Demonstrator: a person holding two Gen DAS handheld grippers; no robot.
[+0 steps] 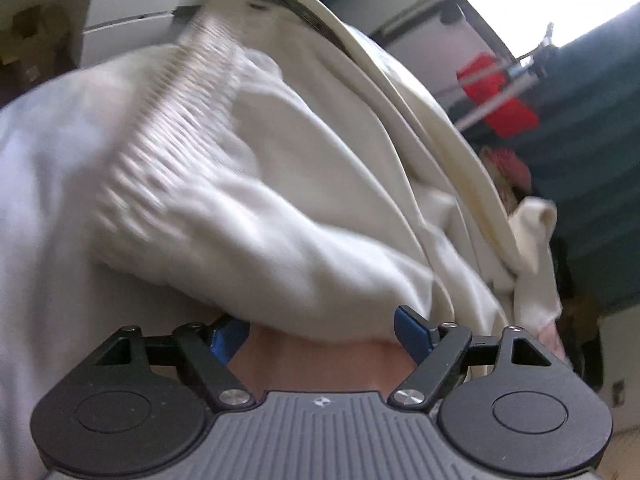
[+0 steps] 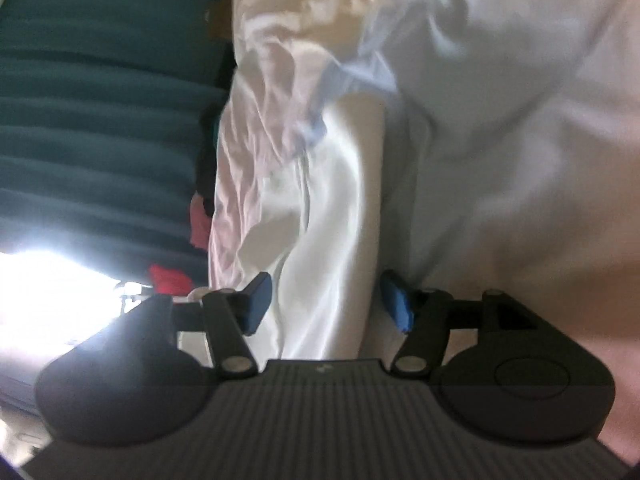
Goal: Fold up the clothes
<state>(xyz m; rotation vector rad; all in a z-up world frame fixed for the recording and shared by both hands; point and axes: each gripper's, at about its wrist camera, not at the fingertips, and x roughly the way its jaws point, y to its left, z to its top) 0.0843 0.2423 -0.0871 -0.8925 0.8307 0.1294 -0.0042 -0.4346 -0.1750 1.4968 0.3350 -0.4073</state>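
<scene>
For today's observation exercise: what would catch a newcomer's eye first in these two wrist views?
First, the white garment filling the left wrist view, its ribbed band running diagonally, just ahead of the open left tool. Next, a fold of white cloth between the blue pads of the open right tool. The teal curtain and a red item give the only strong colour.

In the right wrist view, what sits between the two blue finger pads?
A fold of white cloth runs down between the right gripper's blue pads, which stand apart on either side of it; whether they touch it is unclear in the blur.
</scene>
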